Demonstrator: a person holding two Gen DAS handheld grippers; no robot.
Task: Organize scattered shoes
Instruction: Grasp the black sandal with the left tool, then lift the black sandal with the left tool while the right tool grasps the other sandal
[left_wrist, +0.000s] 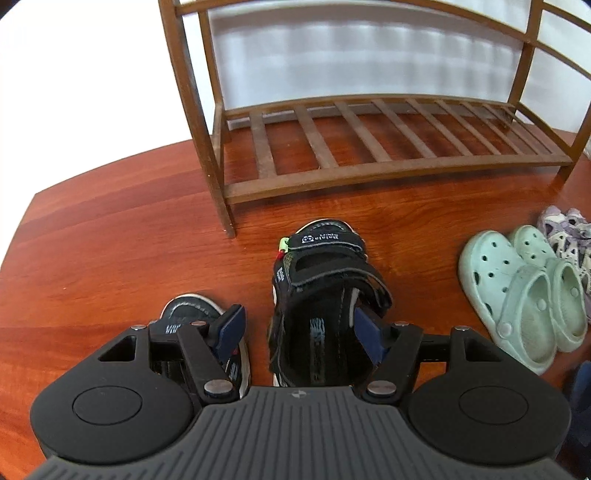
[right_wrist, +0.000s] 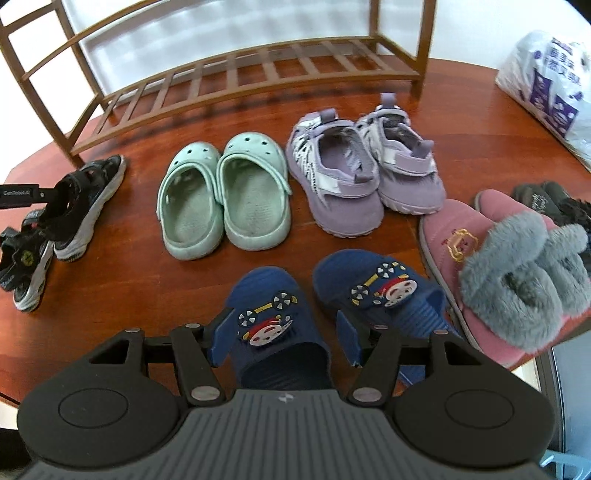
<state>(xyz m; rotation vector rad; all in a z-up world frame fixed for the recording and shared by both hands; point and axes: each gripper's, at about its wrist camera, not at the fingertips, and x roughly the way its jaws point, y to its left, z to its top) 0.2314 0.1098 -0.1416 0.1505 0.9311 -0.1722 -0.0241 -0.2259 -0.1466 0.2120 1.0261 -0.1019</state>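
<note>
A black strap sandal stands on the red-brown table, toe toward the wooden shoe rack. My left gripper is open over its heel end. One blue pad sits at the sandal's right side, the other over the second black sandal to the left. In the right wrist view, my right gripper is open around a blue cartoon slipper, with its mate just to the right. The rack's shelves hold nothing.
Mint clogs and purple sneakers stand paired in front of the rack. Pink slippers with grey fur and dark slippers lie at the right edge. A white plastic bag sits at the far right.
</note>
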